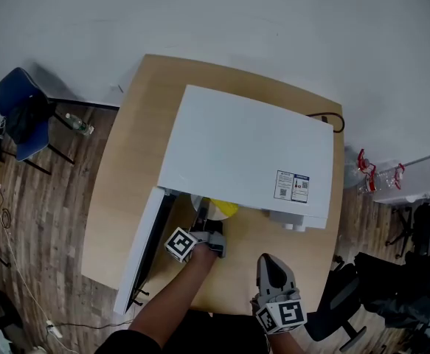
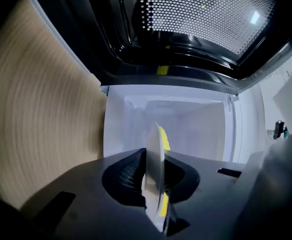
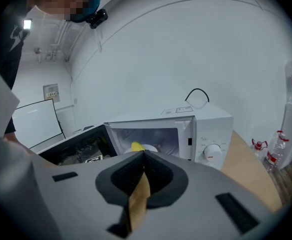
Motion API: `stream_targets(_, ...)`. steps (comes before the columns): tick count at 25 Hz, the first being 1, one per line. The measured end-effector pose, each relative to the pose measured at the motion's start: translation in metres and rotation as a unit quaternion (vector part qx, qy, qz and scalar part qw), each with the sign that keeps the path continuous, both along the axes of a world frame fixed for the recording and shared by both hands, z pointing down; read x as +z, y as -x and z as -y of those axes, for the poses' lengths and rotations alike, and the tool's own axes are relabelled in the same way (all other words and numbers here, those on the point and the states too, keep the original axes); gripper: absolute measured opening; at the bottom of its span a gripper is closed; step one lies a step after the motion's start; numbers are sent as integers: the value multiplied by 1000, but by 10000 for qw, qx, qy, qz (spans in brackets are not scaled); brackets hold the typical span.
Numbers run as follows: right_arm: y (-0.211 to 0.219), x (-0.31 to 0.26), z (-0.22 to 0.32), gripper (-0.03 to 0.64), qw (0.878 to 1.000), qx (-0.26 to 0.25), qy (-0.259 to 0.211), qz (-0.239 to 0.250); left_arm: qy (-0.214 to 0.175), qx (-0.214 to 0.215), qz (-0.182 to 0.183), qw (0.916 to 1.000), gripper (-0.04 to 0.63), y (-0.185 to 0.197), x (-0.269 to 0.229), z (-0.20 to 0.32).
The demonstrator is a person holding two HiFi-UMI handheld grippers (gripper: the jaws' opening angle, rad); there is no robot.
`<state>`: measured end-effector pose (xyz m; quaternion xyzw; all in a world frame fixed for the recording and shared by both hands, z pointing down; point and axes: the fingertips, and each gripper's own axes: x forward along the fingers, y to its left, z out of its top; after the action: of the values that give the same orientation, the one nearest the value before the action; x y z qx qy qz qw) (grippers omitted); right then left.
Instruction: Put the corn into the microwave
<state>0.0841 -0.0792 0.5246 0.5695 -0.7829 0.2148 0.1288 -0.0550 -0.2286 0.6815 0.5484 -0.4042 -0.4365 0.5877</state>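
The white microwave [image 1: 244, 153] stands with its door [image 1: 137, 249] swung wide to your left, and its pale cavity lies open ahead of you. Your left gripper [image 1: 202, 223] is clenched on the rim of a white plate [image 1: 202, 206] that carries the yellow corn [image 1: 224, 208]. Plate and corn are at the mouth of the cavity, partly under the microwave's top edge in the head view. Whether the plate rests on the cavity floor cannot be told.

The step in hand looks like sliding the plate in. Hold it level so the corn does not roll, and push straight along the jaws toward the middle of the cavity. Mind the door on your left and the control panel's side on your right. Let go only once the plate bears its own weight, since you have it by the rim alone.

Your right gripper [image 3: 143, 156] has its jaws pressed together on nothing. It hangs near the table's front edge, aimed at the microwave, well placed to shut the door afterwards.

The microwave sits on a light wooden table [image 1: 119, 190] with rounded corners. A white wall [image 1: 215, 13] is behind it and a dark plank floor [image 1: 45, 212] lies below. A blue chair [image 1: 23, 109] stands off to the left and a clear plastic box [image 1: 421, 179] to the right, with bottles [image 1: 377, 172] beside the box.
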Motion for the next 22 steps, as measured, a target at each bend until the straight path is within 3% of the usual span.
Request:
stream_targets(16,-7,7,-2,60,9998,25,178,-32,405,-158,203,9989,28,-3,22,7)
stream_targets(22,0,12,-4,60,9997,-30,231,-28,200,-145,171,9995,28,-12,16,10)
